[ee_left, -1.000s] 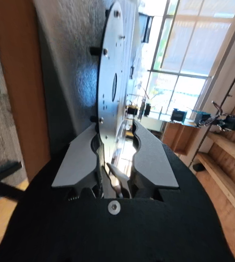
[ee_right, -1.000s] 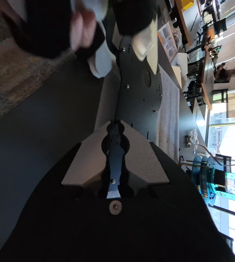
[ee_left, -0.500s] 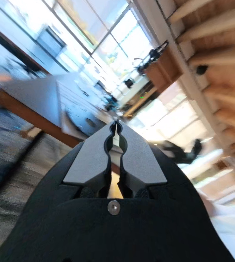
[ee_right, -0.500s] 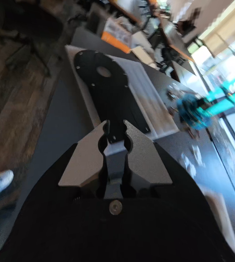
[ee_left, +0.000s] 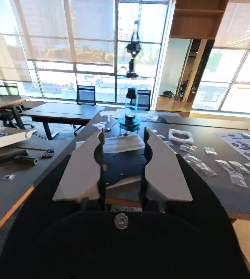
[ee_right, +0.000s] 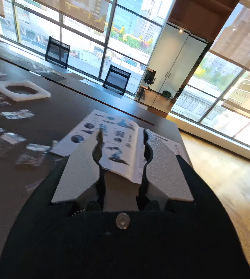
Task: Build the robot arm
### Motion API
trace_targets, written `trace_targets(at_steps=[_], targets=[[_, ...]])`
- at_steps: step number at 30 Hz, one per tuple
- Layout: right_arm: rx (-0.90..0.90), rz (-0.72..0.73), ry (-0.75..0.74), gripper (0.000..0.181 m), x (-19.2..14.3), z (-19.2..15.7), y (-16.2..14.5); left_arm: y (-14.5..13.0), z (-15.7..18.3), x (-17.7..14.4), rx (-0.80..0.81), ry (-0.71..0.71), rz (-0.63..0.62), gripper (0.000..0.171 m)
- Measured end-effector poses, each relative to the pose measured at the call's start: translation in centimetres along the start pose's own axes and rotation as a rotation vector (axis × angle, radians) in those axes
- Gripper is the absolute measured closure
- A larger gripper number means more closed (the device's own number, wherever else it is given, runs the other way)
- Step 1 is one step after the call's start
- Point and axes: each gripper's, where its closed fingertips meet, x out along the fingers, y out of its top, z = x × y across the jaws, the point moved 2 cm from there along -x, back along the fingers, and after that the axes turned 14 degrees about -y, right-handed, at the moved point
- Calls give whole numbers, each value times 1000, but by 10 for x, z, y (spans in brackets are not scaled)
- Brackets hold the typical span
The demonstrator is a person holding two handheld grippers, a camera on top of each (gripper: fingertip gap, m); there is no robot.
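Both tongs, left (ee_left: 123, 133) and right (ee_right: 121, 134), gape empty above dark table (ee_left: 211, 135) by windows (ee_left: 61, 45)

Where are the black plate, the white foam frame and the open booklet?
black plate (ee_left: 123, 164), left wrist view, on its flat dark top.
white foam frame (ee_left: 171, 135), left wrist view, on its left border.
open booklet (ee_right: 118, 145), right wrist view, on its left page.

Matt, finely grained grey plastic is shown on the fingers (ee_right: 165, 163), which are mounted in a dull black body fastened by one shiny metal screw (ee_right: 122, 221). The desk (ee_left: 211, 135) is faced in a dark, smooth, faintly sheened top (orange wood shows at its edge). A black matt plate (ee_left: 122, 164) lies on white foam sheet (ee_left: 121, 142). Printed paper forms the booklet (ee_right: 118, 145), and glossy clear plastic the small bags (ee_left: 237, 178).
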Motion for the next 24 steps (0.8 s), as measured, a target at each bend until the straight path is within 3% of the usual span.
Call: trace_targets(at_steps=[3,6,9,11,17,20,24], targets=[[94,-17,129,112,27,43,-30,13,61,27,17,44,56,109],[179,-93,264,107,60,67,-59,27,116,58,24,58,127,108],[214,-66,350,109,86,78,-64,31,156,84,-14,51,50,105],[208,-34,396,110,101,75,-63,41,183,93,-32,27,65,109],[135,49,385,124,134,51,-67,51,221,108,-23,85,-31,113],[184,3,477,127,133,31,-72,56,233,111,-20,112,-81,115],[174,-12,472,137,136,27,-83,62,244,108,5,154,-110,118]])
